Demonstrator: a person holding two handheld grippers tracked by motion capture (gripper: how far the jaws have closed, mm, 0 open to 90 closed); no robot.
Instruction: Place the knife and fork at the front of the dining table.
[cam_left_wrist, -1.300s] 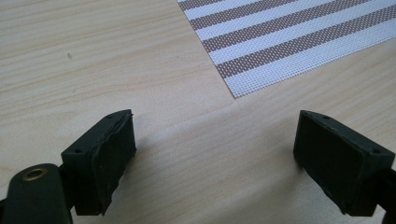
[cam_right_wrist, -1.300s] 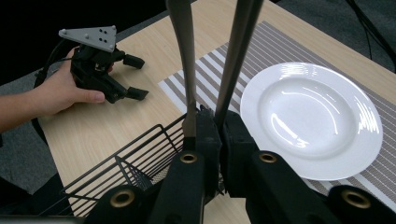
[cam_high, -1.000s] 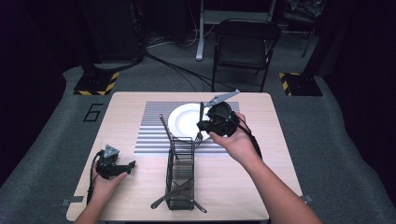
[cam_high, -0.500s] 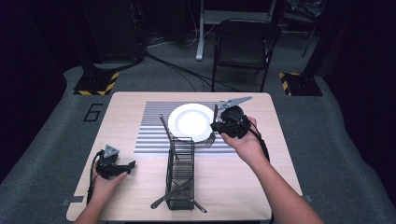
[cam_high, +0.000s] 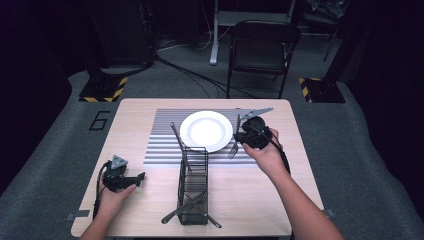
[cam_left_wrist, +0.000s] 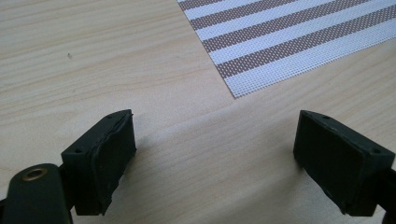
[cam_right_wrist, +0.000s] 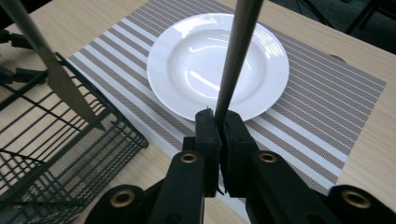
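Note:
My right gripper (cam_high: 245, 136) is shut on a grey fork (cam_high: 234, 149) just right of the white plate (cam_high: 206, 131). The fork stands nearly upright, its tines down by the striped placemat (cam_high: 165, 135). In the right gripper view the fork's handle (cam_right_wrist: 236, 56) rises from the right gripper (cam_right_wrist: 220, 126) in front of the plate (cam_right_wrist: 187, 60). My left gripper (cam_high: 137, 177) rests open near the table's front left. In its own view the left gripper (cam_left_wrist: 215, 154) has bare wood between its jaws, just short of the placemat's corner (cam_left_wrist: 289, 42).
A black wire basket (cam_high: 193, 185) stands in front of the plate with cutlery in it. A knife (cam_high: 176, 132) leans out of its far end, and its blade (cam_right_wrist: 56, 74) shows over the basket (cam_right_wrist: 56, 140). A folding chair (cam_high: 262, 50) stands beyond the table.
My right gripper has carried the fork from over the plate to the right, down beside the plate's right rim. The left gripper has stayed where it was.

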